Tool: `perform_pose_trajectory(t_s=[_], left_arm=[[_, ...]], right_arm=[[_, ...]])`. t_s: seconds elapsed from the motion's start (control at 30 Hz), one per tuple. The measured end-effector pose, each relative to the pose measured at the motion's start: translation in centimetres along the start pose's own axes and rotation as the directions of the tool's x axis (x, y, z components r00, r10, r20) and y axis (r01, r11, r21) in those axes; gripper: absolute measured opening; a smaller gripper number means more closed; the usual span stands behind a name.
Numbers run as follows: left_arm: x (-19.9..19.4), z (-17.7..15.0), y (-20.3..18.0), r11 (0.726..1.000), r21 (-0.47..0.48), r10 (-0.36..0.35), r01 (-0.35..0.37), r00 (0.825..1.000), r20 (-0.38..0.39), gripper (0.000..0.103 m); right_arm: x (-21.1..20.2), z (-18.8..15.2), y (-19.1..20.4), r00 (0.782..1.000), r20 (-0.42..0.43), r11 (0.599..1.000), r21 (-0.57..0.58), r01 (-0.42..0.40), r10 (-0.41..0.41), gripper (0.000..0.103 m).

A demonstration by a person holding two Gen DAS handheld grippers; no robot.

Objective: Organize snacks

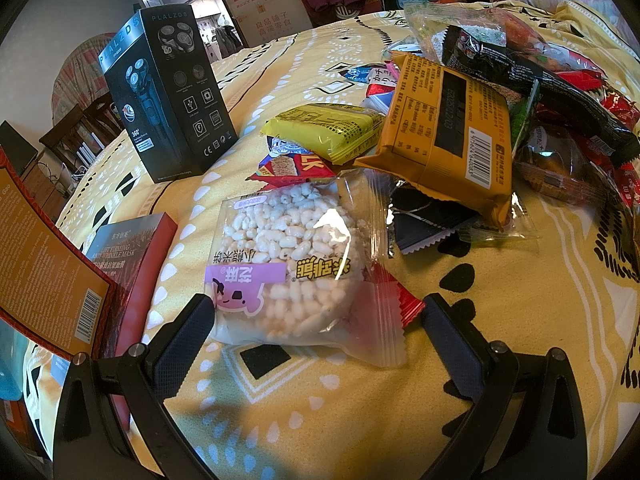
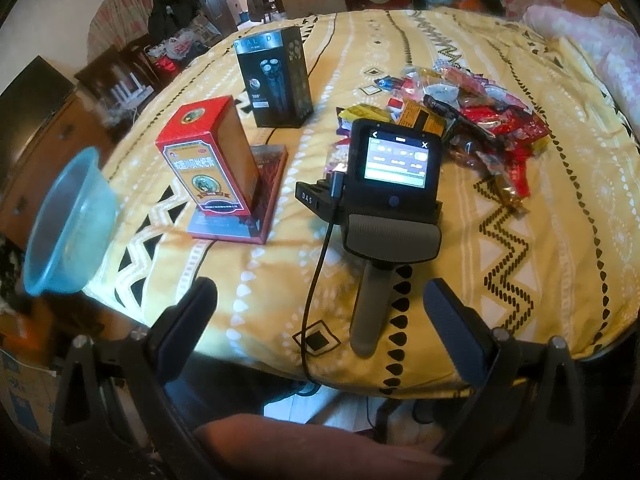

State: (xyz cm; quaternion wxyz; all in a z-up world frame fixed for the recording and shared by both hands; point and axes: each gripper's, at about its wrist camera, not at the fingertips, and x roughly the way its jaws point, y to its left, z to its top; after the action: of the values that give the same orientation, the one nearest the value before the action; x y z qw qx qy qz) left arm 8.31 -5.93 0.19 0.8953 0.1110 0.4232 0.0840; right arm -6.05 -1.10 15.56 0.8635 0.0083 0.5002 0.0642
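Your left hand-held gripper (image 1: 316,312) is spread wide around the rice cake (image 1: 294,268); its left pad (image 1: 188,344) touches the wrapper, the right one stands clear. The rice cake lies flat on the yellow cloth (image 1: 500,320), just in front of the snack pile (image 1: 480,100), right of the red box (image 1: 132,264). Your right hand-held gripper (image 2: 320,316) is open and empty, above the surface edge behind the left unit (image 2: 390,184). Blue bowl (image 2: 68,224) sits off to its left.
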Motion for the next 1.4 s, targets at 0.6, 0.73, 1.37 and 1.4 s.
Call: perform_pose_trajectory(t_s=[0.6,0.73,1.37,1.4], left_arm=[[-0.01,-0.02,-0.01,1.0,0.0,0.0,0.0,1.0,0.0,0.103],[-0.01,-0.02,-0.01,1.0,0.0,0.0,0.0,1.0,0.0,0.103],[-0.01,-0.02,0.0,1.0,0.0,0.0,0.0,1.0,0.0,0.103],[-0.02,-0.01,0.0,1.0,0.0,0.0,0.0,1.0,0.0,0.103]], right_arm=[[0.33,-0.14,-0.26,1.0,-0.021,1.0,0.006,0.023,-0.023,0.103],[0.29,-0.23,-0.24,0.999,-0.024,0.999,0.008,0.038,-0.037,0.103],[-0.34,-0.16,-0.15,0.998,-0.005,0.998,0.019,0.056,-0.056,0.103],[-0.37,-0.17,-0.14,0.998,-0.005,0.998,0.019,0.058,-0.058,0.103]])
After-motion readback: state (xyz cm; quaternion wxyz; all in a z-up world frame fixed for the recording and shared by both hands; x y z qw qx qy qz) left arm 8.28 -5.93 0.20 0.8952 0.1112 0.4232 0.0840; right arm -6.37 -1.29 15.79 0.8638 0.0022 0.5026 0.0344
